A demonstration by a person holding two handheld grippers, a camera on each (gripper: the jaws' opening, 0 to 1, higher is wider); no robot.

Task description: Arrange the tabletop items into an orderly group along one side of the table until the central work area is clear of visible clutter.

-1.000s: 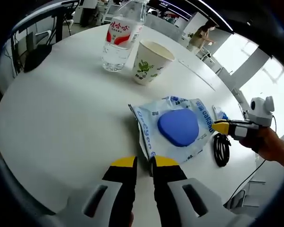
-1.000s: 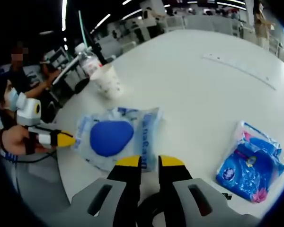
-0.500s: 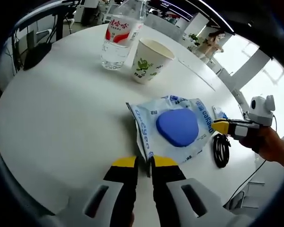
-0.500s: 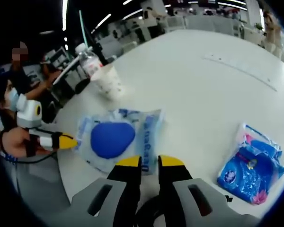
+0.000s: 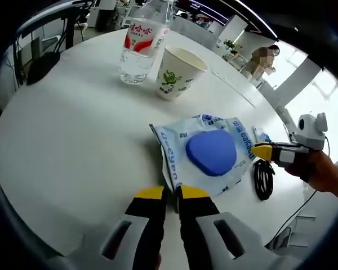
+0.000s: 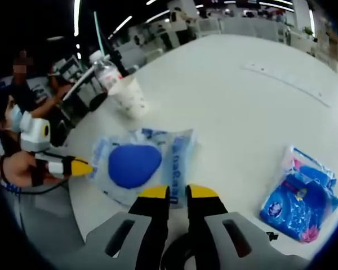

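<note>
A clear plastic pouch (image 5: 205, 154) with blue print and a blue rounded pad (image 5: 211, 152) inside lies flat on the round white table (image 5: 73, 135), near its edge. In the left gripper view its long axis runs from lower left to upper right, and the pad's narrower end points down toward the table edge.

The left gripper (image 5: 169, 194) comes in low over the table at the pouch's near edge. Its yellow-tipped fingers (image 5: 149, 194) are pressed almost together, with the pouch's edge running into the thin gap between them; whether they actually pinch it, I cannot tell. The right gripper (image 6: 177, 192) meets the pouch from the opposite side, its fingers (image 6: 155, 193) likewise nearly together at the plastic's edge, and again the pinch is unclear. A hand (image 5: 321, 171) holds it level, off the table's rim.

Beyond the pouch stand a paper cup (image 5: 177, 73) with a green figure and, just beside it, a water bottle (image 5: 141, 48) with a red label, both upright. A coiled black cable (image 5: 263, 179) lies near the pouch. A blue tissue pack (image 6: 298, 199) lies well apart from the pouch.
</note>
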